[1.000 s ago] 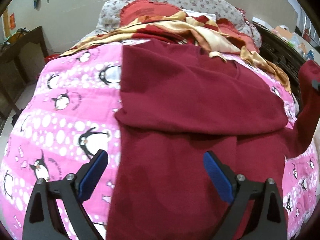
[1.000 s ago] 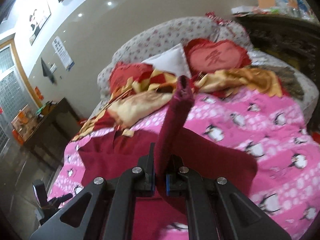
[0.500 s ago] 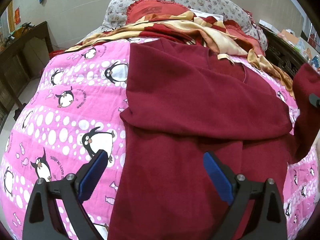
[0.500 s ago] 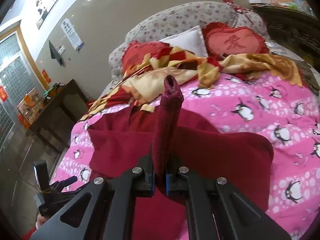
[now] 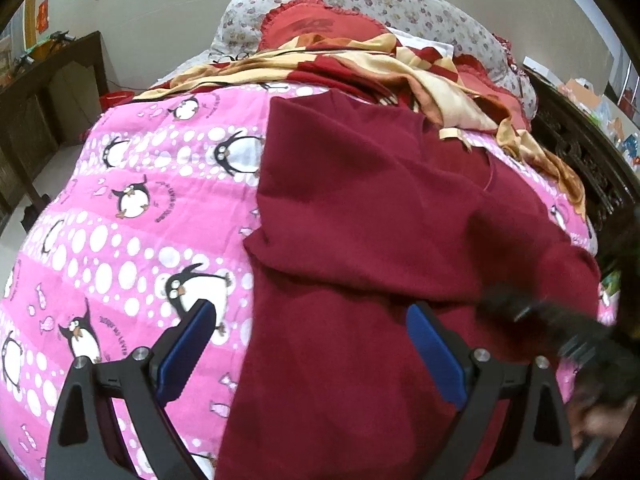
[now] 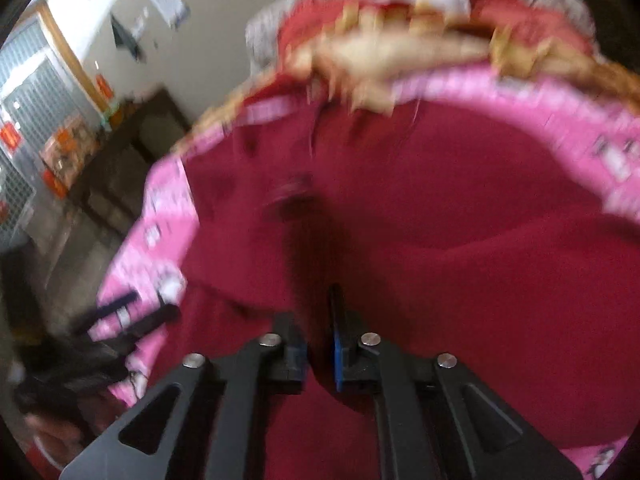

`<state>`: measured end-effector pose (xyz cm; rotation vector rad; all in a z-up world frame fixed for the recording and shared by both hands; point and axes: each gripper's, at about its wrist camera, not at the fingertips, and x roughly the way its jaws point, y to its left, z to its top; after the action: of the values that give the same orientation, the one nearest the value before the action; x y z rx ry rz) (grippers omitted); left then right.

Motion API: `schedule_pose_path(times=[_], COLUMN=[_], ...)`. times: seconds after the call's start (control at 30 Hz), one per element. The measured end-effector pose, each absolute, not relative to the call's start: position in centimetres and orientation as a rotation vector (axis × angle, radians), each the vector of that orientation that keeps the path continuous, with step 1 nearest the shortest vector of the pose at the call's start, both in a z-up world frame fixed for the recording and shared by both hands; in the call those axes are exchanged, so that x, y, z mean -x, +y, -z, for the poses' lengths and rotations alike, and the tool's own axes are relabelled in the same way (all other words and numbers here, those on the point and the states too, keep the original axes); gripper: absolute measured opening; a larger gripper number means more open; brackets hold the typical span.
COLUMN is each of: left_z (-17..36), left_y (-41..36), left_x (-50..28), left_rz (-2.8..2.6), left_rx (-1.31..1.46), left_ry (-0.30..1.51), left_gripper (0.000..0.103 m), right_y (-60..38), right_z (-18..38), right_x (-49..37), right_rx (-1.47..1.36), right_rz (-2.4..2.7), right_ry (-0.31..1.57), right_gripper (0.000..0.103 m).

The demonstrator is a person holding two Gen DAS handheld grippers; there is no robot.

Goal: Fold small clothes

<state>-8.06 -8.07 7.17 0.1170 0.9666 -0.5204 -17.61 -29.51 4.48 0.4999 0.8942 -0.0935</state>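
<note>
A dark red sweater (image 5: pixel 372 208) lies on the pink penguin bedspread (image 5: pixel 132 216), its left sleeve folded across the chest. My left gripper (image 5: pixel 312 344) is open and empty, hovering over the sweater's lower left hem. My right gripper (image 6: pixel 318 336) is shut on the sweater's right sleeve (image 6: pixel 312 248) and holds it low over the garment's body (image 6: pixel 460 240); that view is motion-blurred. The right gripper also shows, blurred, at the right edge of the left wrist view (image 5: pixel 560 328).
A red and cream blanket (image 5: pixel 384 64) and red pillows (image 5: pixel 316 28) are heaped at the head of the bed. A dark wooden desk (image 5: pixel 52 92) stands to the left, dark carved furniture (image 5: pixel 592 160) to the right.
My right gripper has swung the held sleeve down and leftward over the sweater's body, entering the left wrist view. My left gripper has shifted slightly forward, staying open.
</note>
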Motion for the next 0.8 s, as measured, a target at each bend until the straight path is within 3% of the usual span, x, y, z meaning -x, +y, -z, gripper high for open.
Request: schedule_pose_path(times=[0.1, 0.17, 0.63, 0.7, 0.73, 0.77, 0.8], left_z=[-7.8, -8.2, -6.1, -5.6, -5.6, -5.6, -6.0], left_y=[-8.8, -9.8, -17.8, -18.7, -19.1, -19.6, -19.9], left_x=[8.1, 8.1, 9.0, 9.1, 9.1, 9.1, 9.1], left_rz=[0.547, 0.571, 0.701, 0.704, 0.716, 0.734, 0.758], left_rx=[-0.095, -0.089, -0.180, -0.201, -0.216, -0.225, -0.222], left_ry=[0.959, 0.949, 1.014, 1.015, 1.018, 1.027, 1.034], left_gripper=[0.098, 0.098, 0.095, 0.066, 0.037, 0.024, 0.019], right_y=[-29.0, -29.4, -37.6, -39.0, -39.6, -39.7, -40.2], right_z=[-3.8, -5.0, -6.8, -6.4, -6.2, -6.1, -6.0], right_x=[18.0, 19.7, 35.2, 36.2, 36.8, 37.0, 37.2], right_rx=[-0.484, -0.495, -0.640, -0.693, -0.720, -0.728, -0.738], right_rz=[0.076, 0.055, 0.302, 0.321, 0.340, 0.354, 0.375], right_ry=[0.935, 0.895, 0.781, 0.767, 0.757, 0.752, 0.746], right_gripper=[0.042, 0.059, 0.059, 0.059, 0.059, 0.059, 0.059])
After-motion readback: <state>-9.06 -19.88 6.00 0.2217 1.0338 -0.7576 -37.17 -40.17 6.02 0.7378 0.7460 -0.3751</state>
